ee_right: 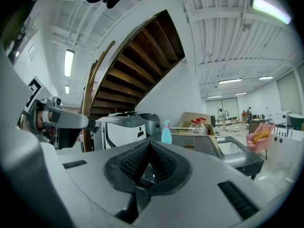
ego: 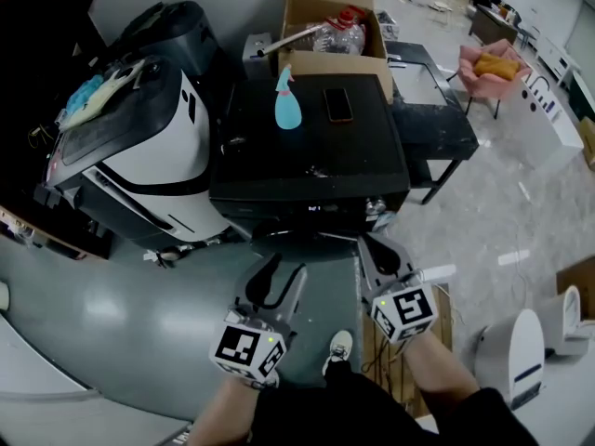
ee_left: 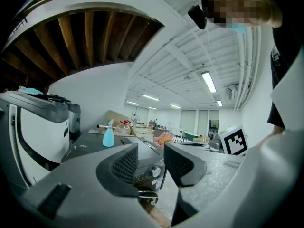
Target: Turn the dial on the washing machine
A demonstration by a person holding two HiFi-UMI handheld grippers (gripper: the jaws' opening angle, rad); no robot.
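Observation:
The black washing machine stands ahead of me, its front panel facing my grippers. Its round silver dial shows on that panel in the left gripper view, framed in the gap between the jaws but well beyond them. In the head view the dial is a small light spot at the panel's right end. My left gripper is open with nothing between its fingers, short of the machine's front. My right gripper is shut on nothing, its tips just below the panel's right end.
A blue spray bottle and a phone lie on the machine's top. A white appliance stands close on the left, a cardboard box with bottles behind, a black table and pink chair to the right.

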